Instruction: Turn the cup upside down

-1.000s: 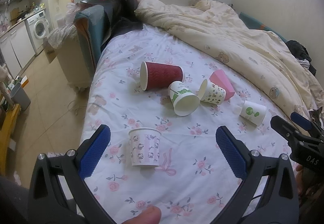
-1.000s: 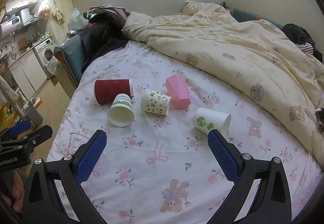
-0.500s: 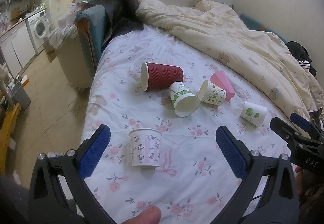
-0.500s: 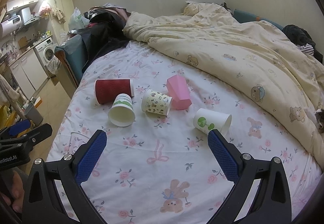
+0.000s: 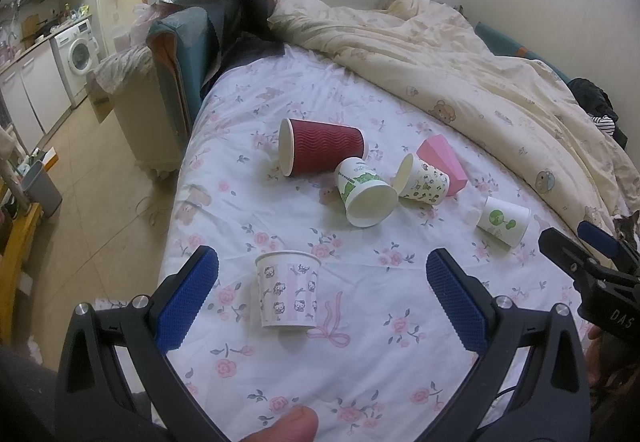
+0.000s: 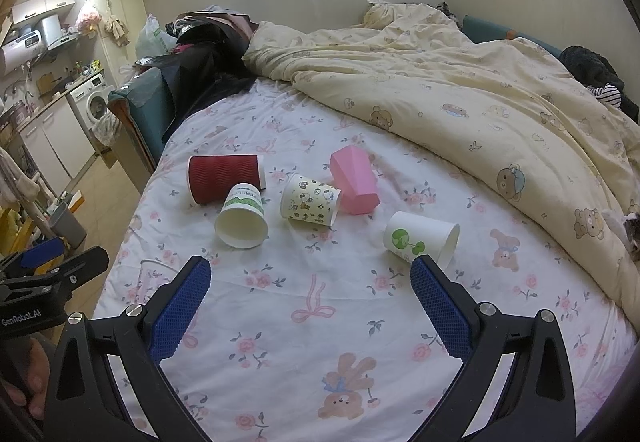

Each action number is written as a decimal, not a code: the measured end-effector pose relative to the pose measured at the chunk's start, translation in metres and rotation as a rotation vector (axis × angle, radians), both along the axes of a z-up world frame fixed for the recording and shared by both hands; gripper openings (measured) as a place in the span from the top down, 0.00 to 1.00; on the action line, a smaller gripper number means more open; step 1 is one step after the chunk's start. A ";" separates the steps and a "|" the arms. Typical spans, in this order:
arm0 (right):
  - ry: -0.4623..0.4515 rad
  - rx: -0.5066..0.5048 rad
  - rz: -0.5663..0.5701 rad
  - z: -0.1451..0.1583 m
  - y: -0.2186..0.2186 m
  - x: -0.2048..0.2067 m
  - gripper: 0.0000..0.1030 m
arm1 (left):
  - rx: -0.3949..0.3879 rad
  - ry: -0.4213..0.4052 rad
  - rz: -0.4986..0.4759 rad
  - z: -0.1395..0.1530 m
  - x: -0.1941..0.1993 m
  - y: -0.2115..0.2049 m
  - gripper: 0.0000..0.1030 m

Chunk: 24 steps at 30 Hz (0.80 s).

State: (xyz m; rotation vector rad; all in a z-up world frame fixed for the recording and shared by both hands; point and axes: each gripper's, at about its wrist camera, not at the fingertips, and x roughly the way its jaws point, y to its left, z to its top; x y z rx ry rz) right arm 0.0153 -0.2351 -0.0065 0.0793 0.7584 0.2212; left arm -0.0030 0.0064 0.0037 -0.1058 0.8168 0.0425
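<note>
On the bed (image 5: 360, 382), six cups lay scattered: five toppled, one kitten-print cup (image 5: 288, 292) upright; both tongs (image 5: 322, 292) (image 6: 310, 298) gaped, released.

White bed sheet (image 6: 280, 322) with pink roses, bows and brown bears. Cream duvet (image 6: 460, 102) printed with bears. Maroon ribbed cup (image 5: 324, 152); white cup with green lettering (image 5: 362, 190); cream cup with cartoon animals (image 5: 426, 182); plain pink cup (image 5: 442, 162); white cup with green tree (image 5: 504, 220); white-and-pink striped kitten cup (image 5: 288, 292). Tongs pads (image 5: 186, 302) blue.
</note>
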 end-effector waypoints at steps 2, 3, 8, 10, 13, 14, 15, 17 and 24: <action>0.001 0.003 -0.001 -0.001 0.000 0.000 0.01 | -0.001 0.001 0.000 0.000 0.000 0.000 0.00; 0.002 0.004 -0.001 -0.001 0.000 0.000 0.01 | -0.002 0.002 0.000 0.000 0.000 0.001 0.00; -0.001 0.001 0.000 0.000 0.000 0.000 0.01 | 0.000 0.000 0.000 0.001 0.000 0.000 0.00; -0.004 0.000 -0.002 0.000 0.000 0.000 0.01 | -0.003 0.001 -0.001 0.001 0.000 0.000 0.00; -0.003 0.000 -0.002 -0.001 0.000 0.000 0.01 | 0.000 0.003 0.001 0.001 0.000 0.000 0.00; -0.002 0.001 -0.002 -0.001 0.000 0.000 0.01 | -0.001 0.004 0.002 0.000 0.000 0.001 0.00; -0.003 0.002 -0.003 -0.001 0.000 0.000 0.01 | -0.002 0.004 0.005 -0.001 0.001 0.002 0.00; -0.003 0.000 -0.003 -0.001 0.000 0.000 0.01 | -0.001 0.006 0.012 -0.003 0.003 0.005 0.00; -0.003 0.004 -0.006 0.000 -0.001 0.000 0.01 | 0.000 0.026 0.040 -0.008 0.010 0.008 0.00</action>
